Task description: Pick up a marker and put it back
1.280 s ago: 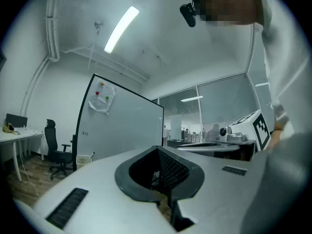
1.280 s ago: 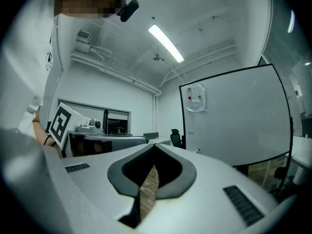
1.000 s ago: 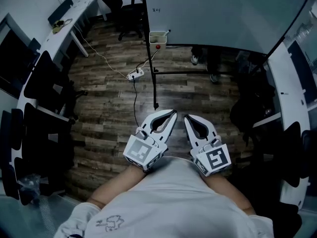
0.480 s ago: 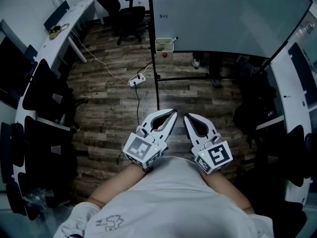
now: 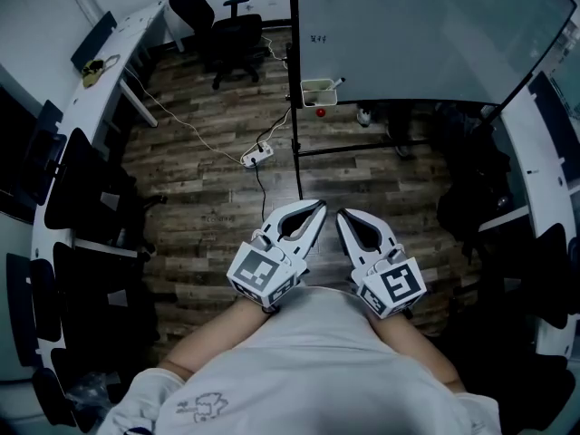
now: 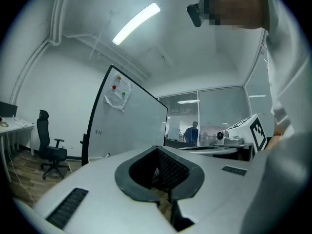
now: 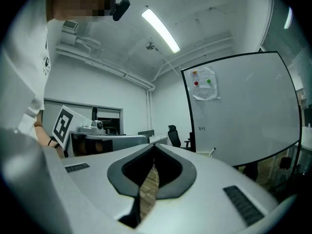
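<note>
A white tabletop (image 5: 131, 42) runs along the left wall, with a chair (image 5: 222, 27) near its far end. A power strip (image 5: 256, 156) lies on the floor (image 5: 199, 198). The left gripper (image 5: 318, 207) is held close to the body, fingers pressed together with nothing between them. The right gripper (image 5: 342, 215) sits just beside it, fingers likewise pressed together and empty. The marker (image 5: 335, 83) stands tilted in a tray (image 5: 315, 96) at the lower left corner of the whiteboard (image 5: 426, 34), well apart from both grippers.
</note>
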A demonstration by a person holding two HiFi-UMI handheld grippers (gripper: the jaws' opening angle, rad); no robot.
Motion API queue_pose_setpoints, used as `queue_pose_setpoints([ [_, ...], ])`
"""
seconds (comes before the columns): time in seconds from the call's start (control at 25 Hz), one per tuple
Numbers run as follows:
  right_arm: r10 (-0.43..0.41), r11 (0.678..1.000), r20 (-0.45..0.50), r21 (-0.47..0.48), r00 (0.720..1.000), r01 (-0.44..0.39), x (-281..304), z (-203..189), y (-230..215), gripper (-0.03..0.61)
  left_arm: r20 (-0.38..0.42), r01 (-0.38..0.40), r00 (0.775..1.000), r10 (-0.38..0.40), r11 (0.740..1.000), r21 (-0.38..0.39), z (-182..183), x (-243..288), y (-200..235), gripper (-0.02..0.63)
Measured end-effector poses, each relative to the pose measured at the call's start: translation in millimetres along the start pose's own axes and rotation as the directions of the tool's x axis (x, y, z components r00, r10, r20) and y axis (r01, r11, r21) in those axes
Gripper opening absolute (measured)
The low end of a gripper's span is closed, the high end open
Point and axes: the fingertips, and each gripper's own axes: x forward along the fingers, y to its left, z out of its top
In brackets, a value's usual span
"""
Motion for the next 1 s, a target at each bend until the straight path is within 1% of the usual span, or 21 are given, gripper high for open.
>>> queue_pose_setpoints([
  [0.16,-0.017,1.0,-0.007,0.02,1.0,0.017,19,-7,8,0.011,-0.011,0.014,1.0,-0.014,1.0,-0.004,-5,-14,19,0.005],
  [0.28,-0.023,0.999,-0.007,0.04,1.0,0.023,32,-12,13,0.011,-0.02,0.005,1.0,-0.005,1.0,-0.017,-10,-24,37,0.005],
  [0.6,0.008,0.998,-0.031,0.059,1.0,-0.006,62,-20,27,0.011,-0.04,-0.005,0.999,0.003,0.999,-0.053,-20,-33,61,0.005],
  [1.0,0.042,0.998,-0.034,0.053,0.999,-0.04,88,-18,11,0.011,-0.036,-0.031,0.999,0.03,0.999,-0.045,-18,-20,84,0.005],
])
